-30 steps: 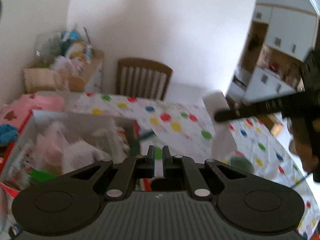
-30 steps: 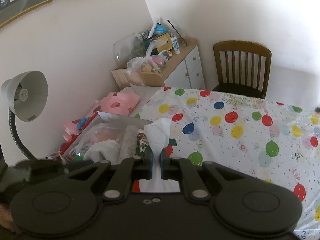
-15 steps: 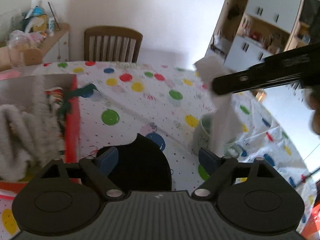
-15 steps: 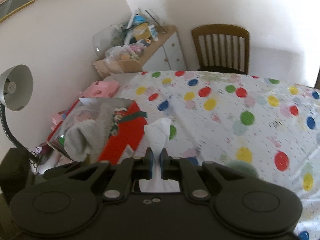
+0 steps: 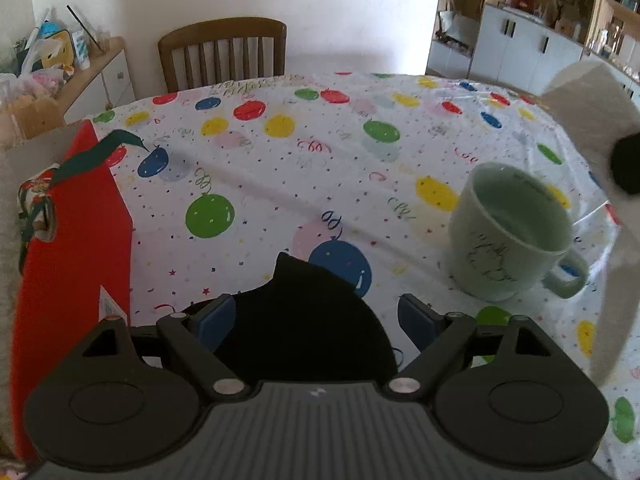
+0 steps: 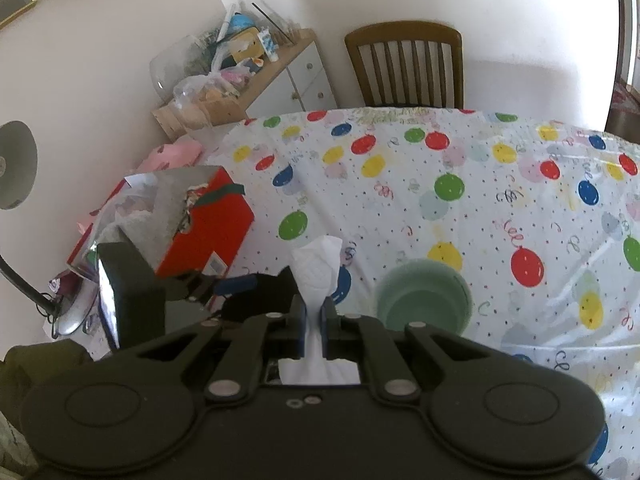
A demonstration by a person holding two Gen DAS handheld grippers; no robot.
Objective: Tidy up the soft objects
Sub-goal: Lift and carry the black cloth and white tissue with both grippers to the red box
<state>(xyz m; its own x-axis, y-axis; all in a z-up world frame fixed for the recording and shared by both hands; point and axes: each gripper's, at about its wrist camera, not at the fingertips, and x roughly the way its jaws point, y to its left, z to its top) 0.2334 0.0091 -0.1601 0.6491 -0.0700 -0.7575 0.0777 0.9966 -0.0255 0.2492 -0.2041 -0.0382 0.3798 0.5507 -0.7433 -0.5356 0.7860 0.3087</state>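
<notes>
A table (image 5: 280, 208) covered in a white cloth printed with coloured balloons. The left gripper (image 5: 316, 320) has its 2 blue-padded jaws spread wide around a black soft object (image 5: 308, 320) lying on the cloth; whether the pads touch it cannot be told. The right gripper (image 6: 314, 316) is clamped tight on a white tissue (image 6: 318, 264), which sticks up between its jaws above a pale green mug (image 5: 512, 236). At the table's left edge, a red box (image 5: 76, 240) with a green ribbon holds white fluffy fabric. A wooden chair (image 5: 222, 52) stands behind the table
</notes>
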